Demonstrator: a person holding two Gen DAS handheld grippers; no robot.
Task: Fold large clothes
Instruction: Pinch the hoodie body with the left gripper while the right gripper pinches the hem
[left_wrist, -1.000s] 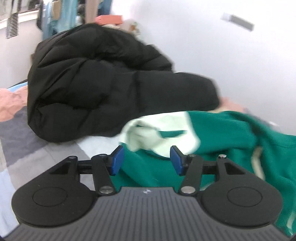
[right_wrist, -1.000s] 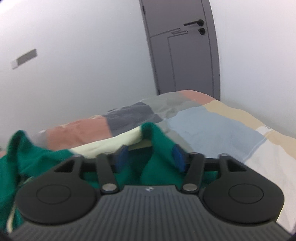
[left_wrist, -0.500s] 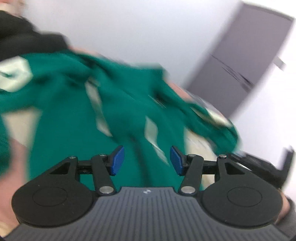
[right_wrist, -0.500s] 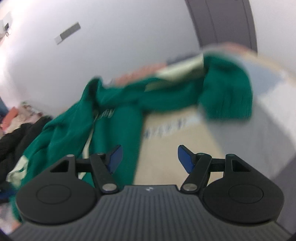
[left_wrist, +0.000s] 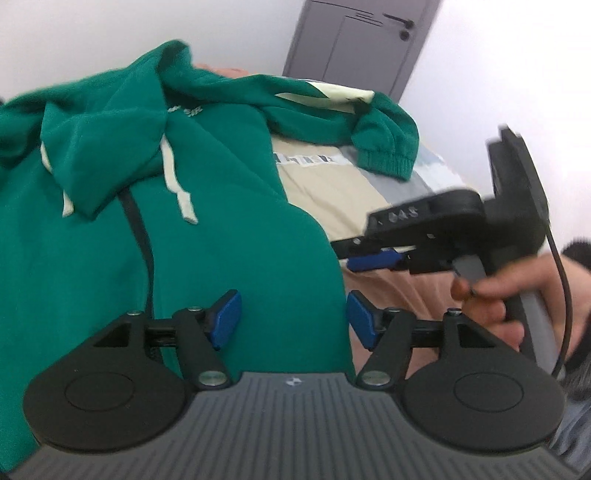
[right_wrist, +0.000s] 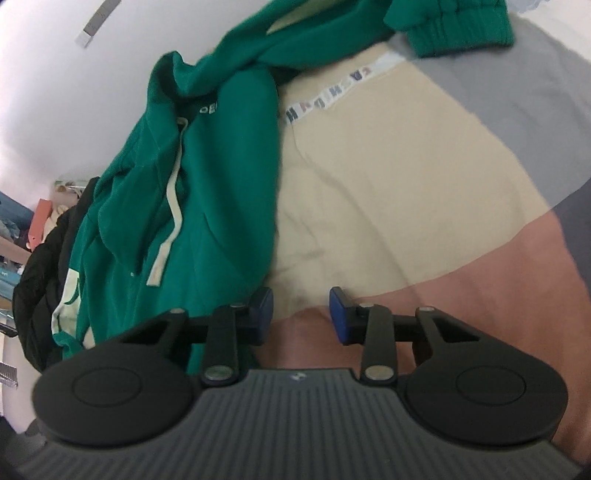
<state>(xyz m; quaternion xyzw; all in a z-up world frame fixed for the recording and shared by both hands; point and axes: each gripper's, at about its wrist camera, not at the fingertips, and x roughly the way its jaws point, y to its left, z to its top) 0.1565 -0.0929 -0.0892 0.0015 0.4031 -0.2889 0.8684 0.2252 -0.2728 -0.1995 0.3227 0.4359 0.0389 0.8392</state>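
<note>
A green zip hoodie (left_wrist: 221, 184) with white drawstrings lies spread on the patchwork bedspread (left_wrist: 332, 192). Its one sleeve stretches right and ends in a ribbed cuff (left_wrist: 388, 155). My left gripper (left_wrist: 293, 321) hovers over the hoodie's lower right edge; its jaws are opening and the pads press on nothing. My right gripper (right_wrist: 300, 317) hangs over bare bedspread (right_wrist: 406, 184) just right of the hoodie (right_wrist: 221, 166). Its jaws are closing with no cloth between them. In the left wrist view the right gripper (left_wrist: 373, 258) shows side-on, held by a hand (left_wrist: 491, 295).
A black puffer jacket (right_wrist: 40, 266) is heaped beyond the hoodie at the bed's far left. A grey door (left_wrist: 354, 40) stands in the white wall behind the bed. The sleeve cuff (right_wrist: 461, 26) rests on the grey patch of the bedspread.
Both grippers swung round and down toward the hoodie's body. The right gripper let go of the green sleeve, which now lies on the bed. Left jaws widened; right jaws narrowed.
</note>
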